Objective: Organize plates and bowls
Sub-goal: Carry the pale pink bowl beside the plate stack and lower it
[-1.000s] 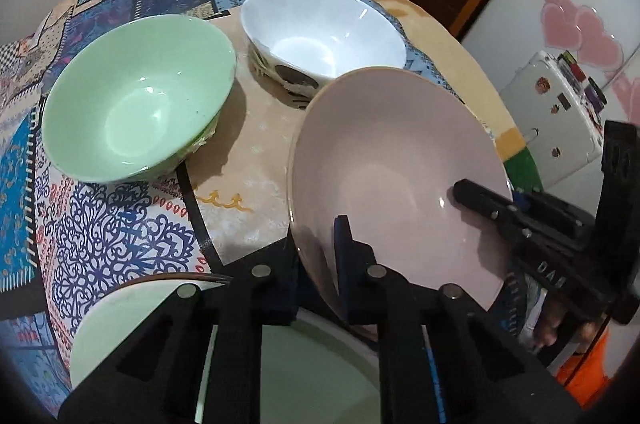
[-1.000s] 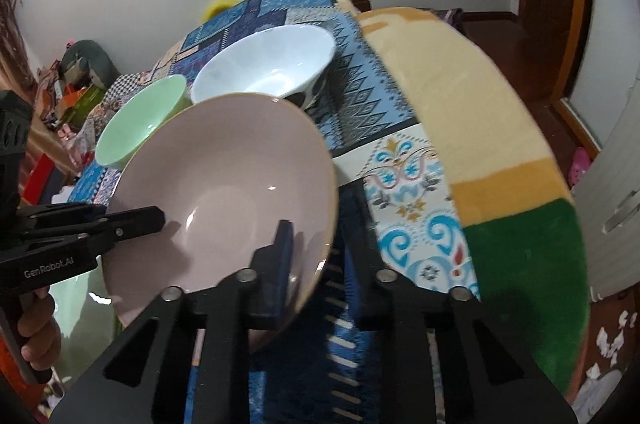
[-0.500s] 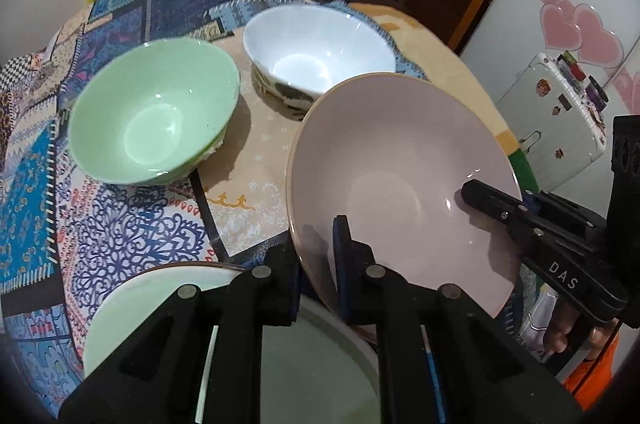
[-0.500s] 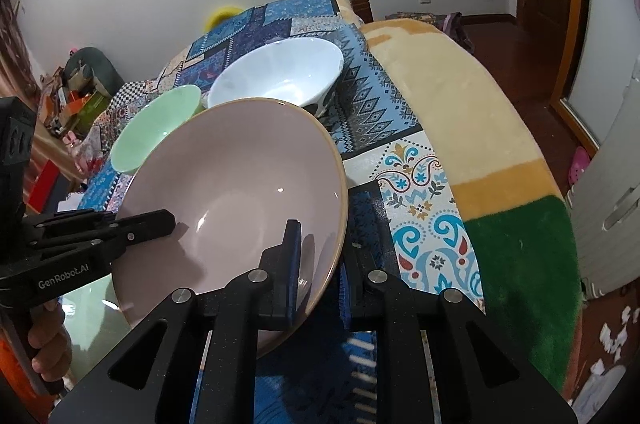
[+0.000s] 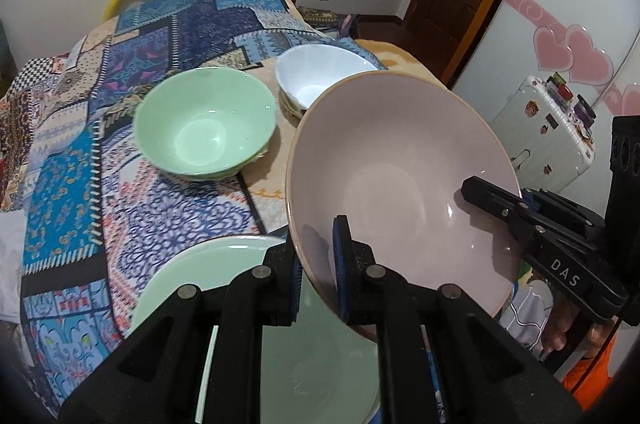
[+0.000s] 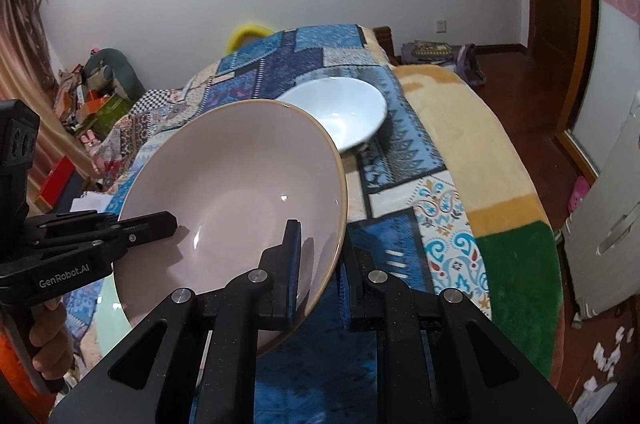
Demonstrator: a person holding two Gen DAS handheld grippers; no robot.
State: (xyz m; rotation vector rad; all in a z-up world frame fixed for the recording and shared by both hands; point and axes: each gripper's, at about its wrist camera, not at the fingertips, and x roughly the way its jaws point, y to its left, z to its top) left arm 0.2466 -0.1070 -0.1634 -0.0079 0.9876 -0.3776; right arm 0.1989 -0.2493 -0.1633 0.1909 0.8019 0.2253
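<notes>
A large pale pink bowl (image 5: pixel 400 175) is held in the air between both grippers, tilted. My left gripper (image 5: pixel 318 264) is shut on its near rim. My right gripper (image 6: pixel 318 264) is shut on the opposite rim; it also shows in the left wrist view (image 5: pixel 492 201). The same pink bowl (image 6: pixel 236 191) fills the right wrist view, with the left gripper (image 6: pixel 148 224) at its left edge. A green bowl (image 5: pixel 206 129) and a white bowl (image 5: pixel 320 79) sit on the patterned cloth beyond. A pale green plate (image 5: pixel 256 336) lies under the pink bowl.
The patchwork cloth (image 5: pixel 80 159) covers the surface, with a yellow and green blanket (image 6: pixel 492 183) to the right. A white suitcase (image 5: pixel 540 135) stands on the floor at right. Clutter (image 6: pixel 92 95) lies at the far left.
Both grippers have lifted the pink bowl higher and back toward me. The green and white bowls now look farther away and more of the green plate shows below.
</notes>
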